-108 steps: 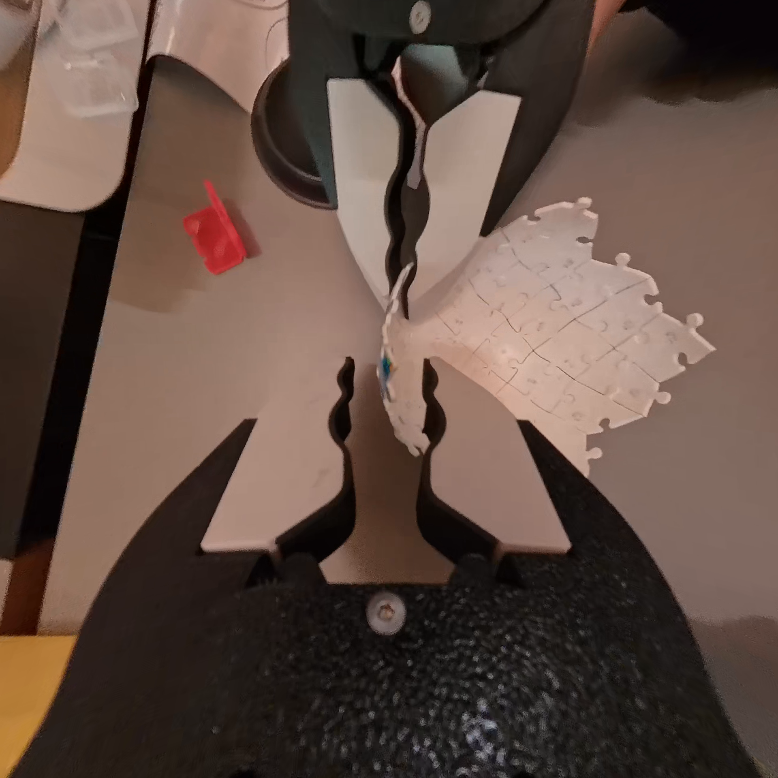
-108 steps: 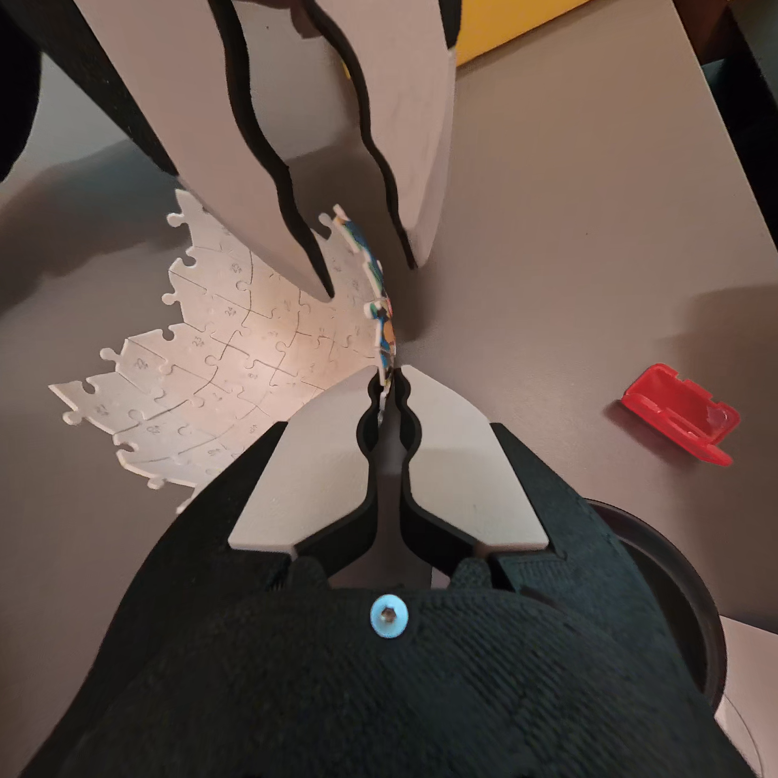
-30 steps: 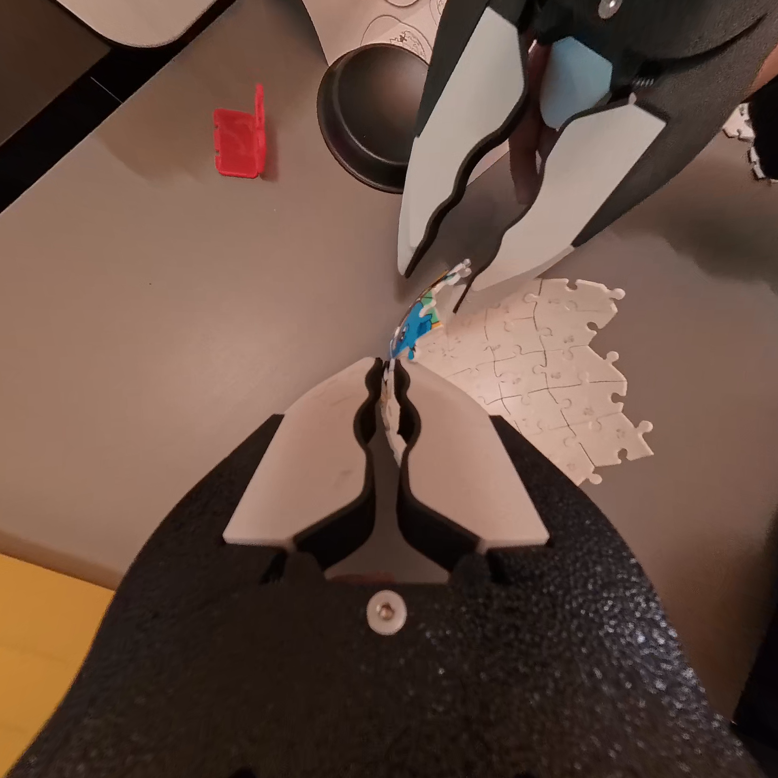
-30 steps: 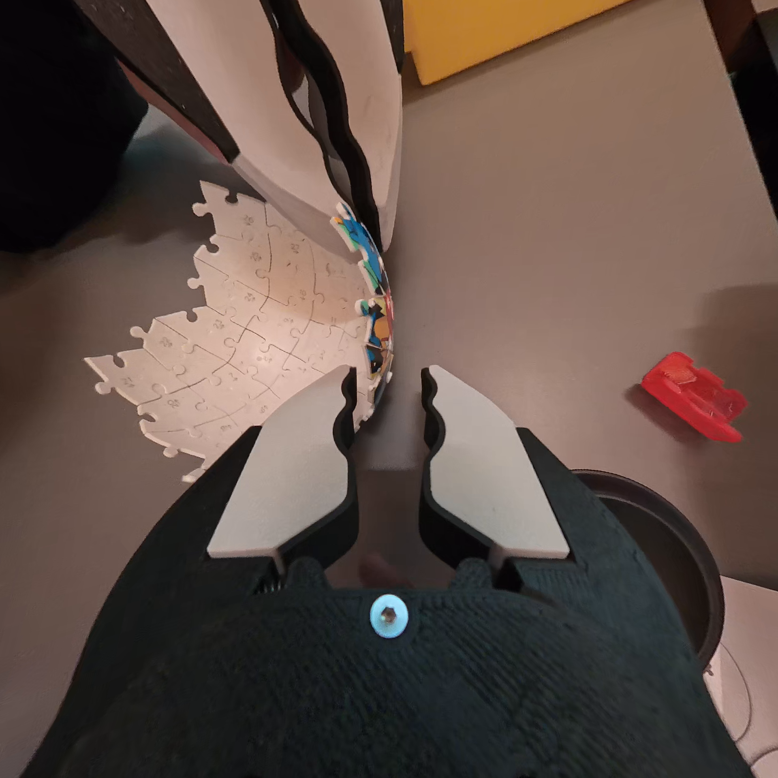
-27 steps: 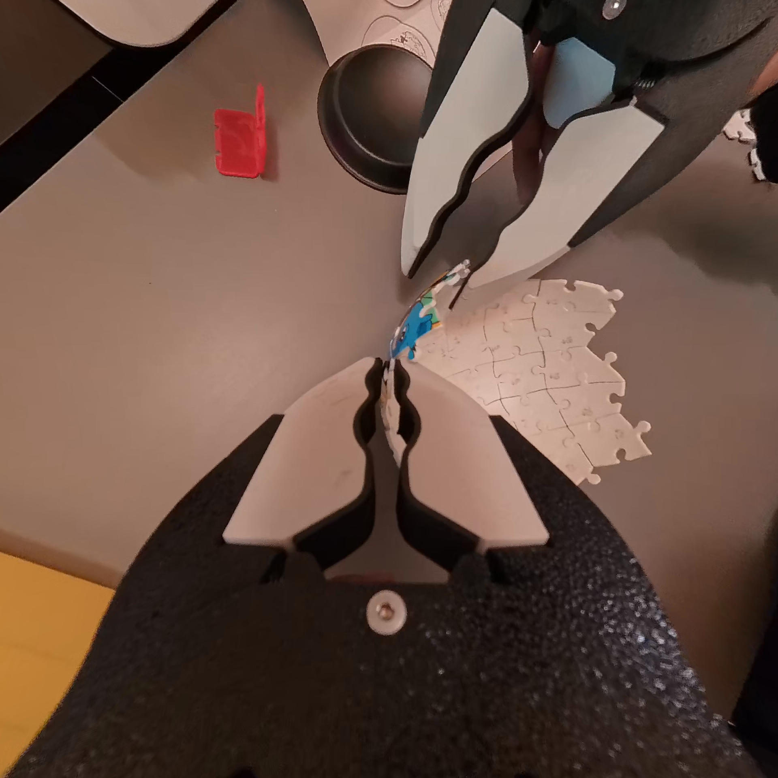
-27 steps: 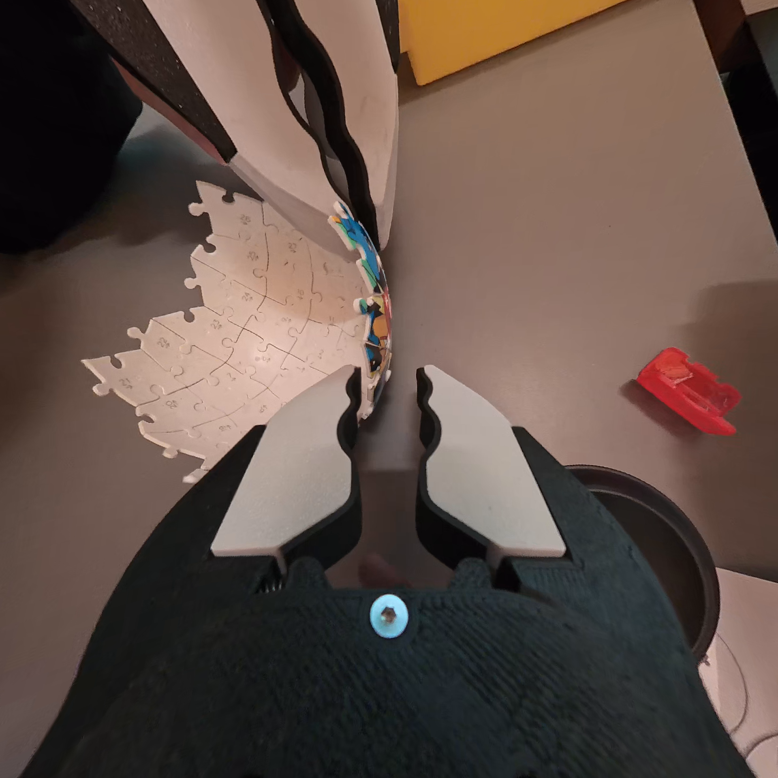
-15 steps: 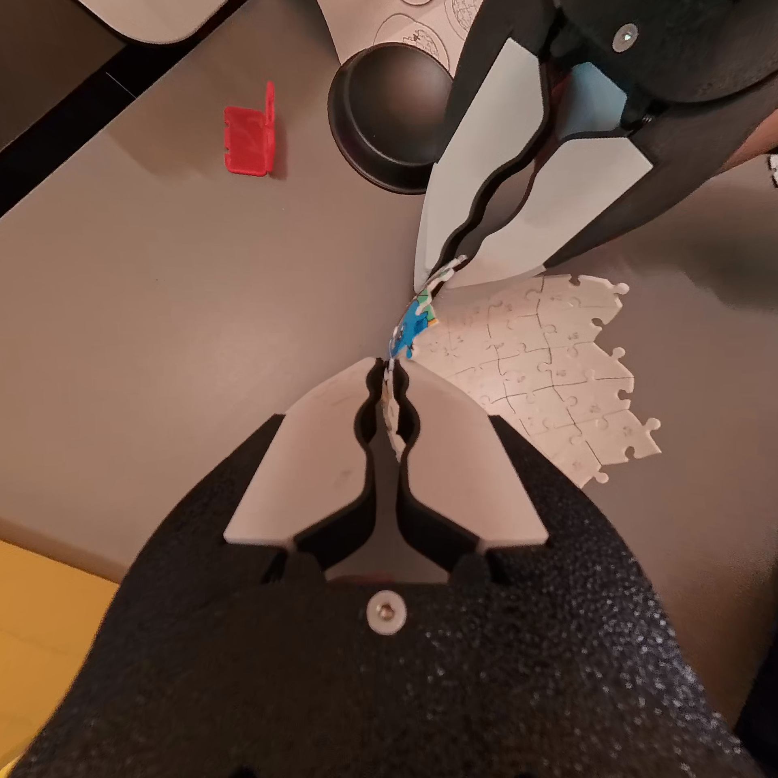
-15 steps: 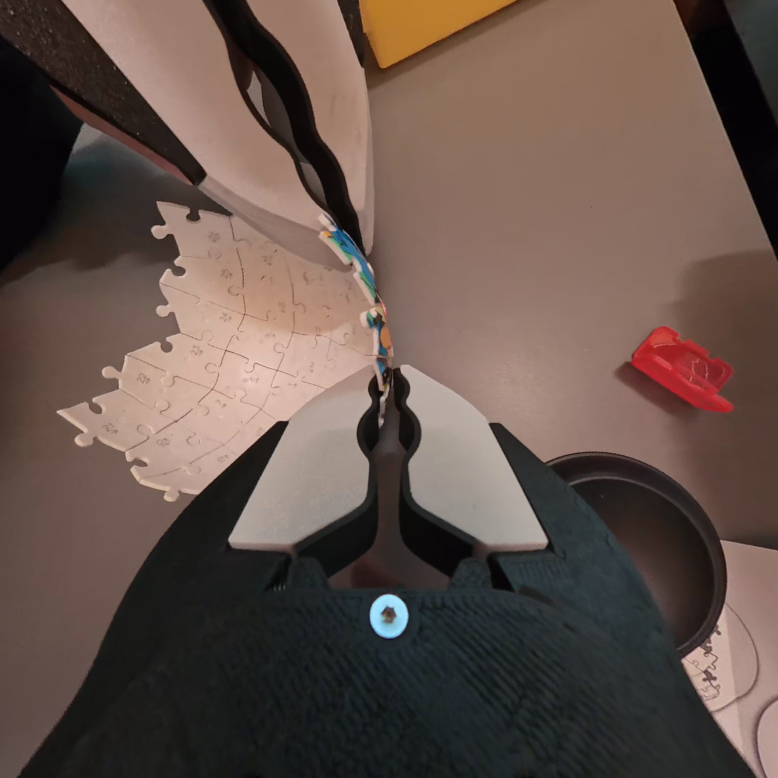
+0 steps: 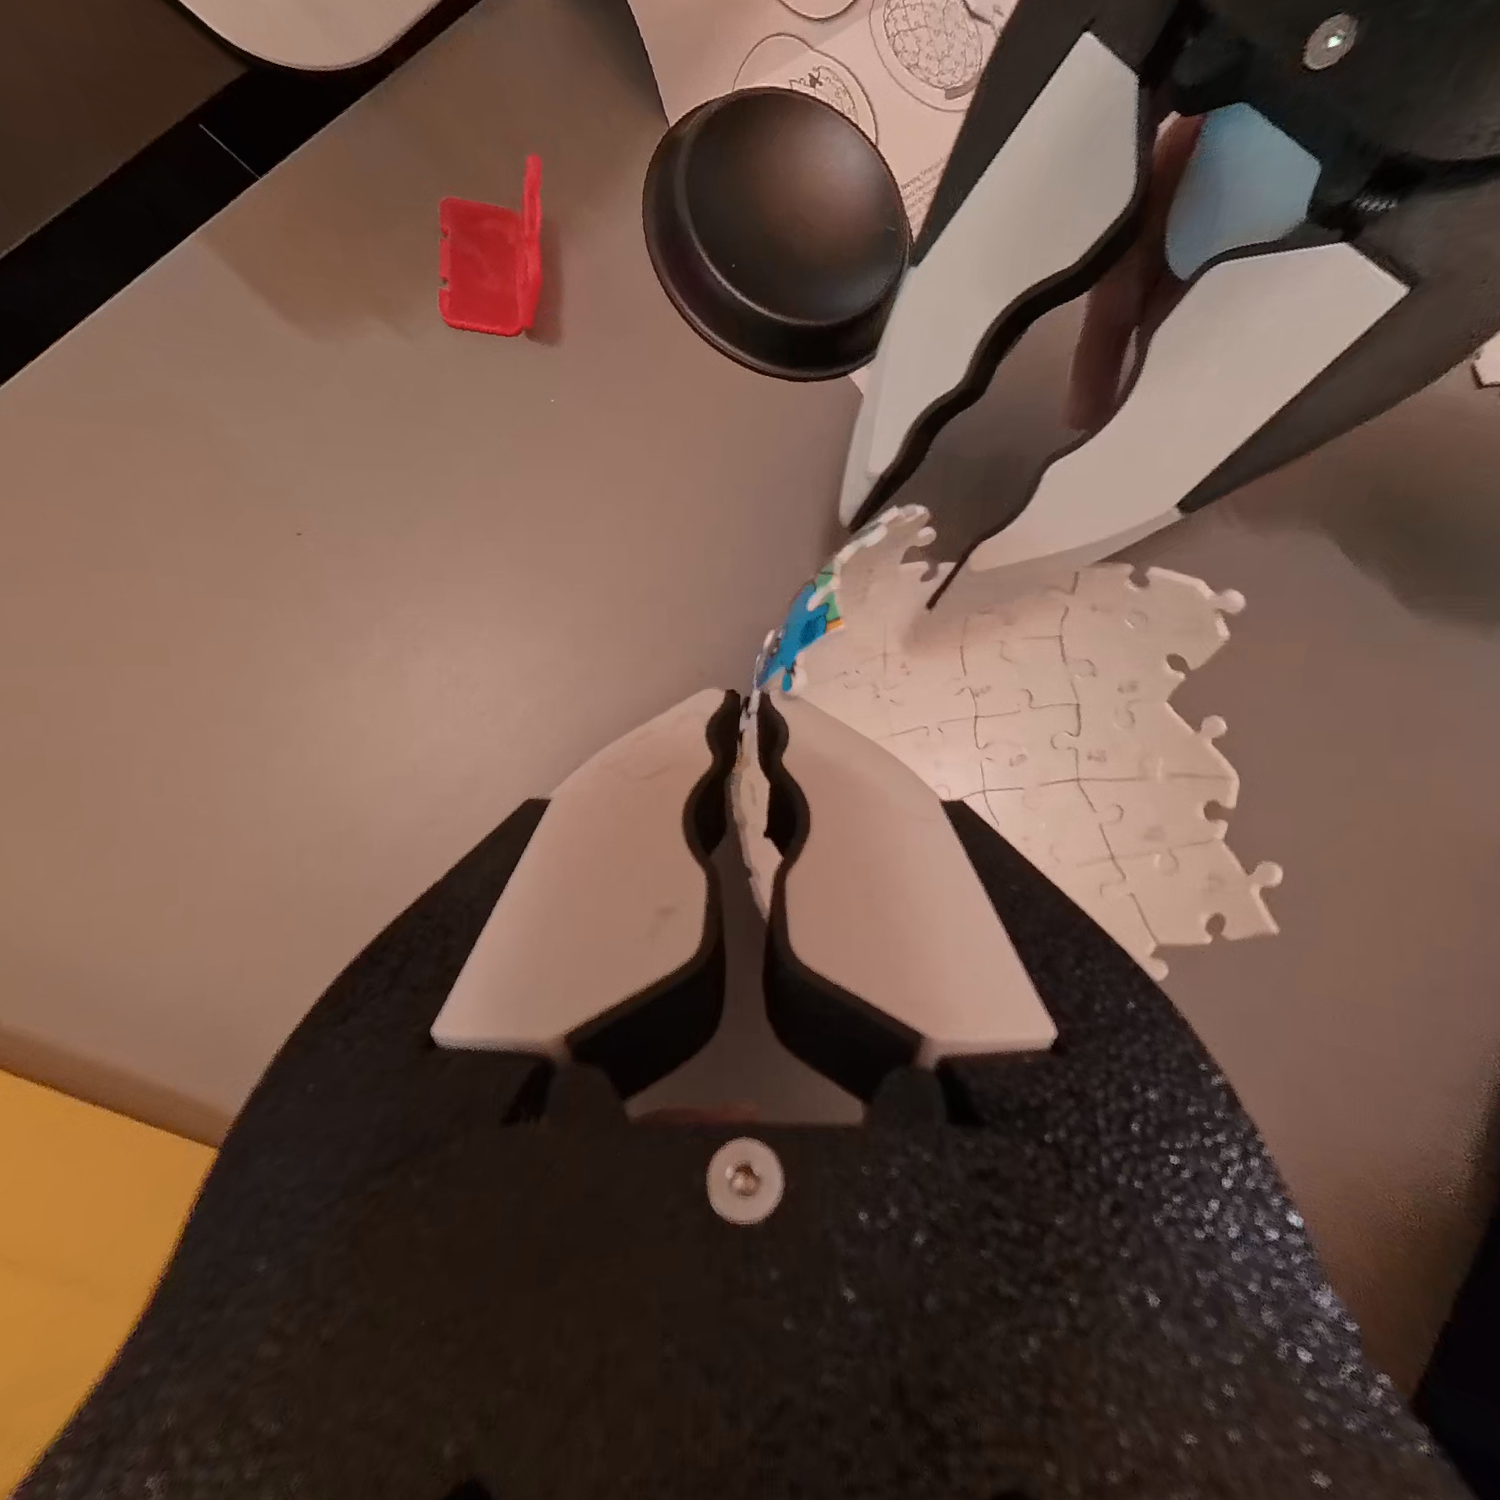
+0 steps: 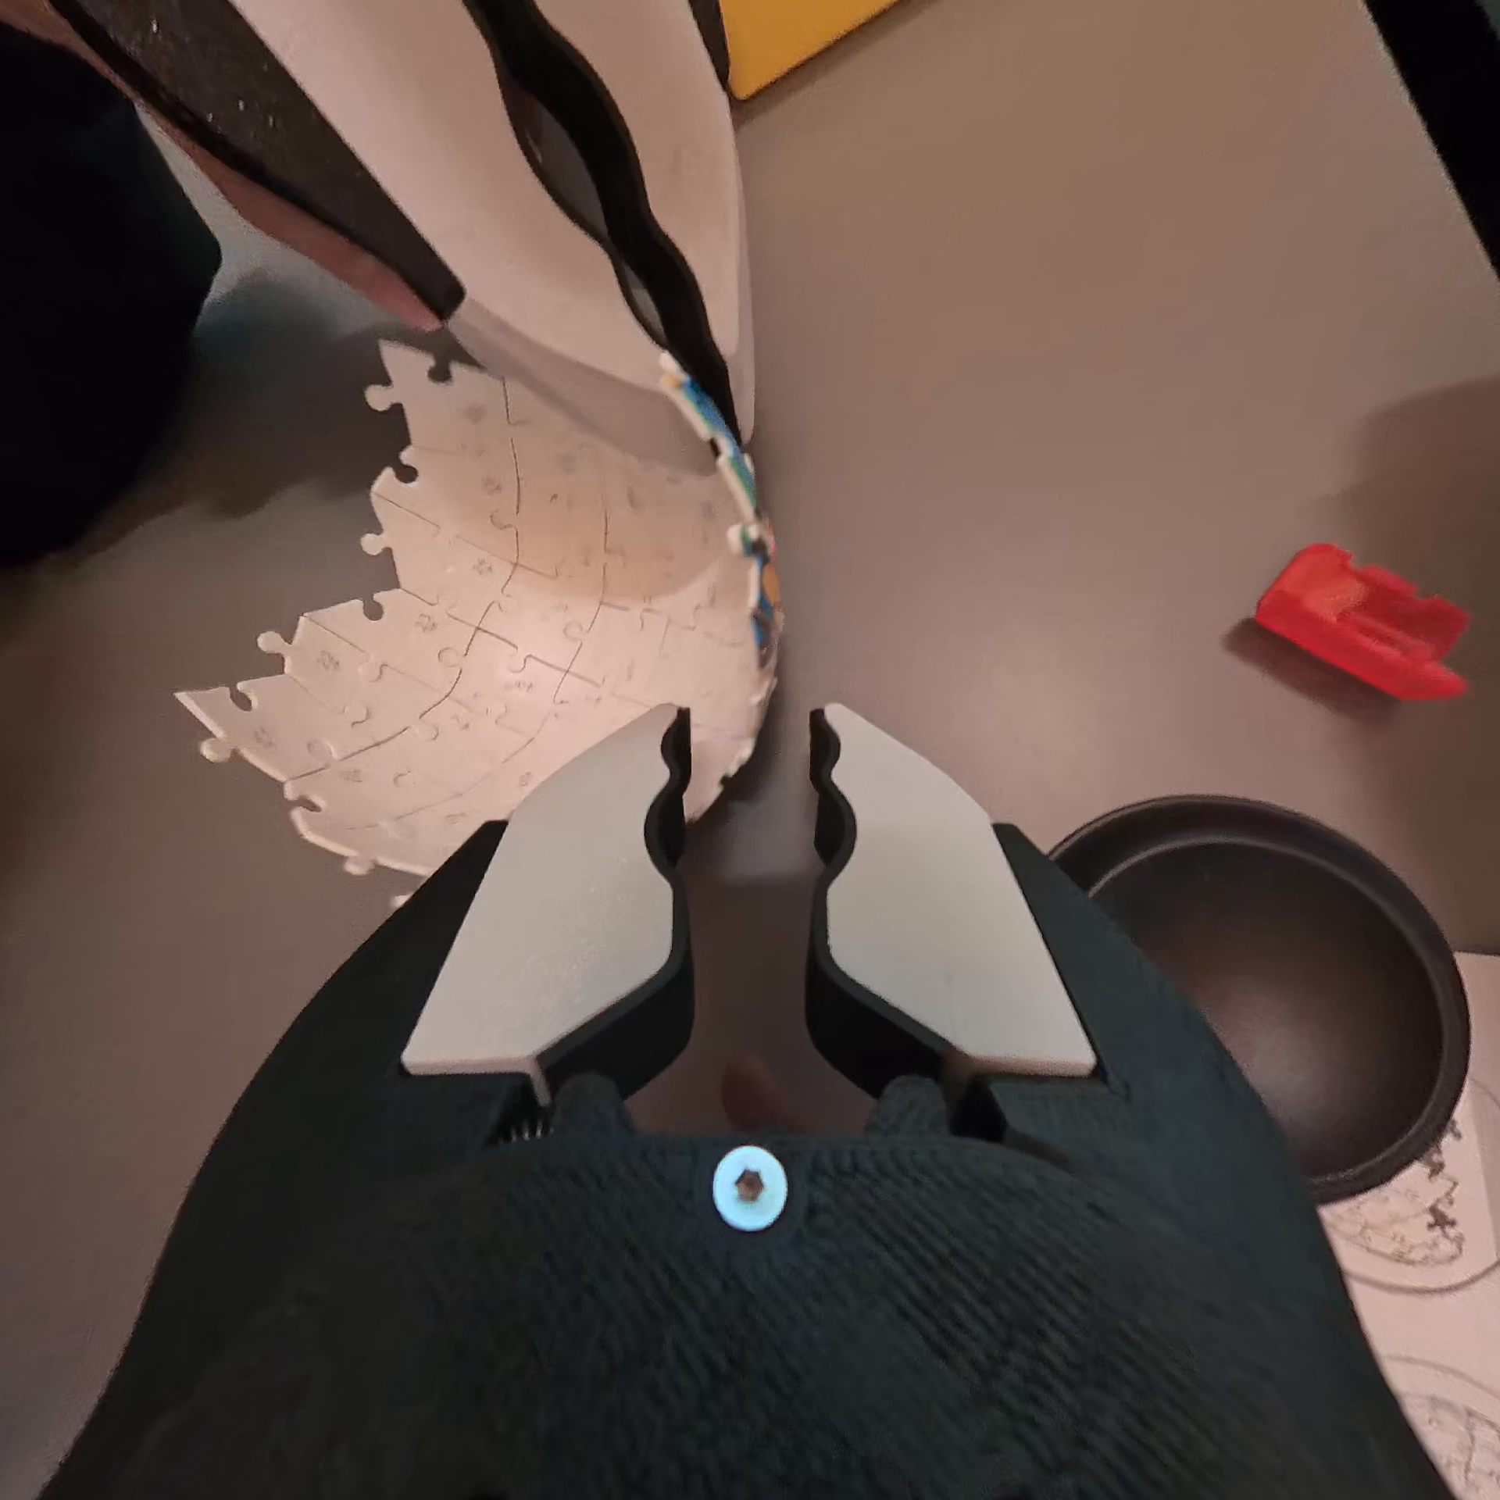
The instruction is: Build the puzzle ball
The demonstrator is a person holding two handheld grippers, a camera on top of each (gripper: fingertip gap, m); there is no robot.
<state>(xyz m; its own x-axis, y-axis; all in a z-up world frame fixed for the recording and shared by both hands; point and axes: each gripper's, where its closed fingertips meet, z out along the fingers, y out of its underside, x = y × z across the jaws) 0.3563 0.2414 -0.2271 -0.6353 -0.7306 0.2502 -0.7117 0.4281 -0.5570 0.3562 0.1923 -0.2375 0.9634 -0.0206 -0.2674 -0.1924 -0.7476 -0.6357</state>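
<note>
My left gripper (image 9: pixel 751 722) clamped on rim of curved puzzle shell (image 9: pixel 1055 755), holding it tilted over grey table (image 9: pixel 325 568). My right gripper (image 10: pixel 747 722) spread wide, nothing between fingers, tips straddling opposite rim edge. White inner face of shell toward me, coloured print along edge. Black bowl (image 10: pixel 1266 982) beside right gripper; red clip (image 10: pixel 1364 641) farther off; yellow box (image 10: pixel 795 49) behind.
</note>
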